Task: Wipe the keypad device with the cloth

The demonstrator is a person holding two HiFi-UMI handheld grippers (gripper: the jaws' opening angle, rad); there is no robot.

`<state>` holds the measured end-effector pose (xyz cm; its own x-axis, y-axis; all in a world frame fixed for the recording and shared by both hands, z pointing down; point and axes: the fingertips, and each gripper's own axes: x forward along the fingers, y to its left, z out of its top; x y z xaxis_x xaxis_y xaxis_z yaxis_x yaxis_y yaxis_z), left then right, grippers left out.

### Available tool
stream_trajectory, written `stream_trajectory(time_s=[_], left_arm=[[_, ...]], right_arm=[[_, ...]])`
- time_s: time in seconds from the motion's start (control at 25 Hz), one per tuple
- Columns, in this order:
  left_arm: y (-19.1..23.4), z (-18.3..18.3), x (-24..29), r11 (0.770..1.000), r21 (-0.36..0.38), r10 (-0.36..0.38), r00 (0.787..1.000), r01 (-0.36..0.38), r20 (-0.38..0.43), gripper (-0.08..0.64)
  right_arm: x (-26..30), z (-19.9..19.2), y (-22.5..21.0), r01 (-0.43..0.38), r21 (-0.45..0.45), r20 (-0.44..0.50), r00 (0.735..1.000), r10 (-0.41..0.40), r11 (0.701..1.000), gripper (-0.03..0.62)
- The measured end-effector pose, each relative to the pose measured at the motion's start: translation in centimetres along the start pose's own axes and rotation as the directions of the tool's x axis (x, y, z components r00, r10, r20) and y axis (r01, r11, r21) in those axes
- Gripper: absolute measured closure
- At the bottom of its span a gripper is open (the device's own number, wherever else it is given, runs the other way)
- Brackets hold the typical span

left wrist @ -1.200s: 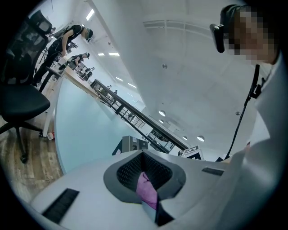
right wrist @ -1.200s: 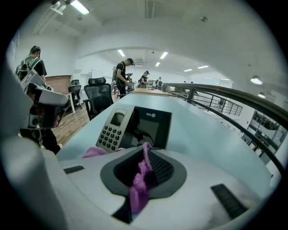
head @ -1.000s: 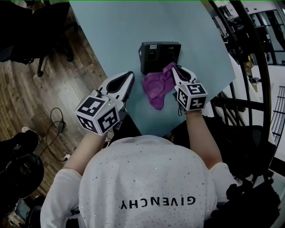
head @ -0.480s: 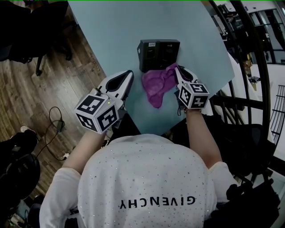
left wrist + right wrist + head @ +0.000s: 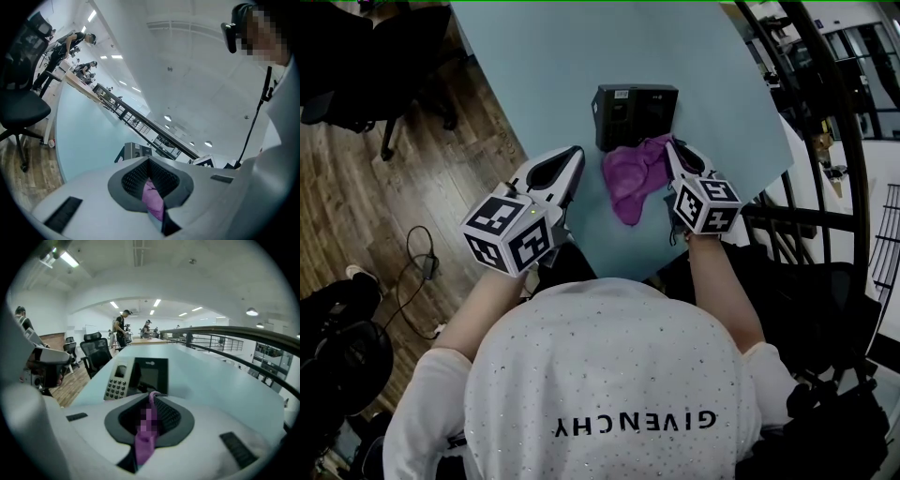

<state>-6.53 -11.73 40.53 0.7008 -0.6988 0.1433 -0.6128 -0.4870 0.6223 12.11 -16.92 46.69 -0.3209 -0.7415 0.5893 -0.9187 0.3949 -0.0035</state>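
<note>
Ahead of both tongs, the pale teal worktop (image 5: 544,75) carries a black keypad device (image 5: 636,112), just beyond the right tongs (image 5: 669,147). These are clenched on a crumpled purple cloth (image 5: 630,183) whose upper edge touches the device. The left tongs (image 5: 575,153), pressed together on nothing, sit beside the cloth, apart from it.

You wear white short-sleeved T-shirt (image 5: 609,375), fine speckle all over, black lettering (image 5: 633,424) across back. Your left gripper (image 5: 573,155) and right gripper (image 5: 668,145): white shells, dark ribbed jaw linings, black-and-white square-marker cubes.
</note>
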Motion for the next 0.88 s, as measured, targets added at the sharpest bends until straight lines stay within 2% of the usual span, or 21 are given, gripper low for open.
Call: stream_trajectory(time_s=[0.16,0.44,0.56,0.88], left_arm=[[-0.3,-0.3,-0.6,1.0,-0.025,-0.008,1.0,0.008,-0.004,0.559],[2.2,-0.7,-3.6,0.994,-0.066,0.088,0.996,-0.088,0.003,0.56],[2.5,-0.6,-4.5,0.992,-0.081,0.1,0.995,-0.098,0.018,0.56],[2.4,0.2,-5.7,0.993,-0.061,0.104,0.994,-0.102,0.029,0.56]], right_arm=[[1.0,1.0,5.8,-0.136,-0.118,-0.003,0.991,0.137,0.984,0.56],[2.9,0.0,12.6,-0.285,-0.206,-0.069,0.959,0.276,0.936,0.56],[3.3,-0.7,13.3,-0.296,-0.209,-0.083,0.955,0.285,0.932,0.56],[3.6,-1.4,13.0,-0.273,-0.232,-0.086,0.962,0.26,0.934,0.56]])
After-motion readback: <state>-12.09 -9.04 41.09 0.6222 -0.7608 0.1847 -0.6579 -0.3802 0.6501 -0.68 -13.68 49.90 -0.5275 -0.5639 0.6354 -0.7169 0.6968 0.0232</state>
